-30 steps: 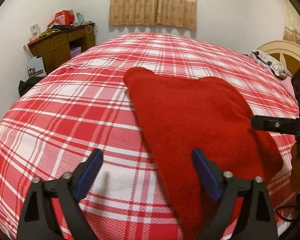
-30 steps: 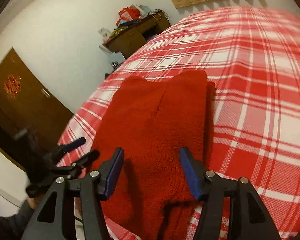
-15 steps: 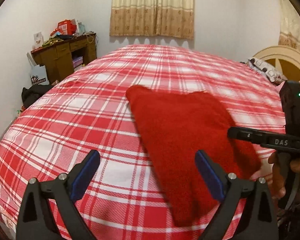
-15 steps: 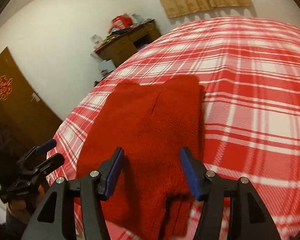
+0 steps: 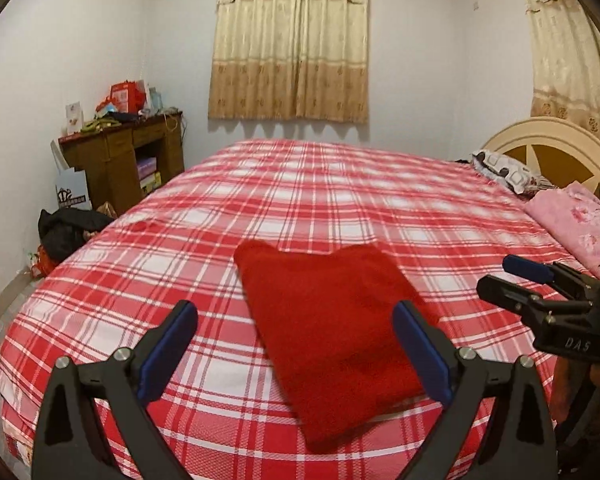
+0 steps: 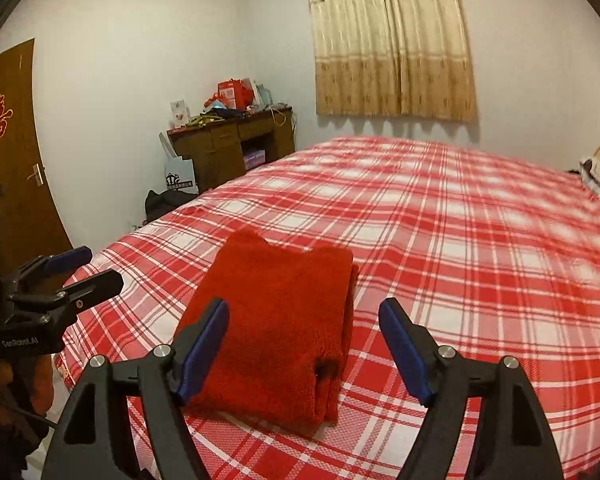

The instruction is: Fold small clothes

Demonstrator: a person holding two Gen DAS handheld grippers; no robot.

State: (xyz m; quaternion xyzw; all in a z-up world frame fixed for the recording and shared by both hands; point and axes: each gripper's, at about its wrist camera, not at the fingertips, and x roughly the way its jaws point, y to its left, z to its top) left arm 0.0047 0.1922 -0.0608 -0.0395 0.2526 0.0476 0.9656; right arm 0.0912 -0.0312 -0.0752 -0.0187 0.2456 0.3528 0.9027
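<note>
Garment: a red fleecy garment (image 5: 332, 328) lies folded into a compact stack on the bed (image 5: 340, 200), near the bed's front edge; in the right wrist view (image 6: 276, 320) its layered edges show along the right side and at the near corner.
Bed cover: a red and white plaid sheet (image 6: 460, 240) is spread flat under the garment.
Left gripper: the left gripper (image 5: 296, 354) hangs above the near edge of the bed, its blue-padded jaws spread wide with nothing between them; the garment lies beyond and below, toward the right jaw.
Right gripper: the right gripper (image 6: 304, 350) is also held clear of the cloth, jaws wide apart and gripping nothing; the garment shows through the gap, closer to the left jaw.
Each gripper from the other camera: the right one (image 5: 516, 280) appears at the right rim of the left view and the left one (image 6: 86, 270) at the left rim of the right view, both beside the bed with jaws parted.
Pillows: a patterned pillow (image 5: 504, 170) and a pink one (image 5: 568, 216) lie at the head of the bed by the cream headboard (image 5: 548, 144).
Desk: a dark wooden desk (image 5: 128, 156) piled with clutter stands against the far left wall.
Window: beige curtains (image 5: 292, 40) hang closed on the back wall.
Door: a brown door (image 6: 12, 152) with a red paper ornament shows at the left of the right wrist view.
</note>
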